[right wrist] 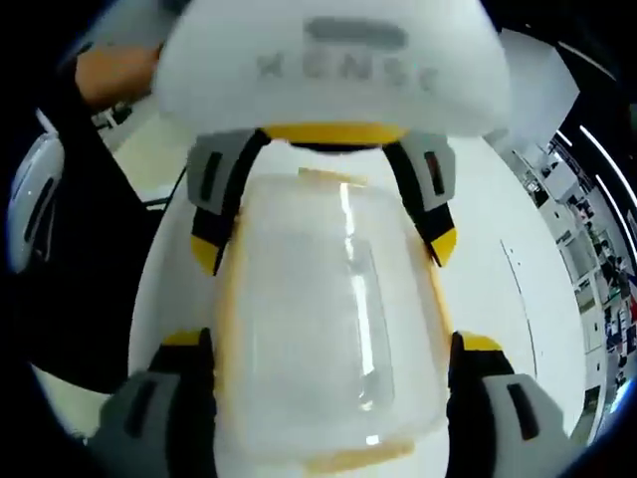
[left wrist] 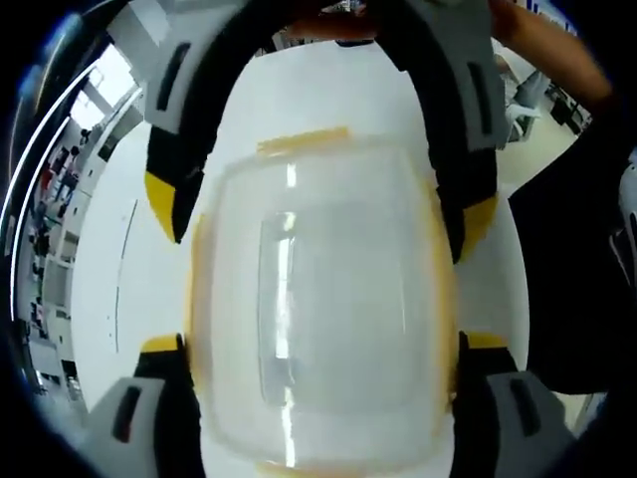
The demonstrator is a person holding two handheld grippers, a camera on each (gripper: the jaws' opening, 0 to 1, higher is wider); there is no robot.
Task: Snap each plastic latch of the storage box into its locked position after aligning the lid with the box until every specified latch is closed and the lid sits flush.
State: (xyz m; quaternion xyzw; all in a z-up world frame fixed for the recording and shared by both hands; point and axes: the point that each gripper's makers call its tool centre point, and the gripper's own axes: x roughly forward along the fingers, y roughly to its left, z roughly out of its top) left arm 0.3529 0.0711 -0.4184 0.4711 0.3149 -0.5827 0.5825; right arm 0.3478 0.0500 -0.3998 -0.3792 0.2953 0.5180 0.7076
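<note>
left gripper view: both grippers' fingers [left wrist: 169, 351] spread wide, empty, straddling the storage box [left wrist: 318, 319] on the counter [left wrist: 109, 289]; lid seated, latches [left wrist: 304, 140] need pressing next.

White table [left wrist: 129, 249], bright windows [left wrist: 105, 85], cluttered room edge [right wrist: 597, 259]

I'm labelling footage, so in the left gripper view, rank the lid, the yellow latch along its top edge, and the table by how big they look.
1. table
2. lid, though nearness to the camera inflates it
3. yellow latch
</note>
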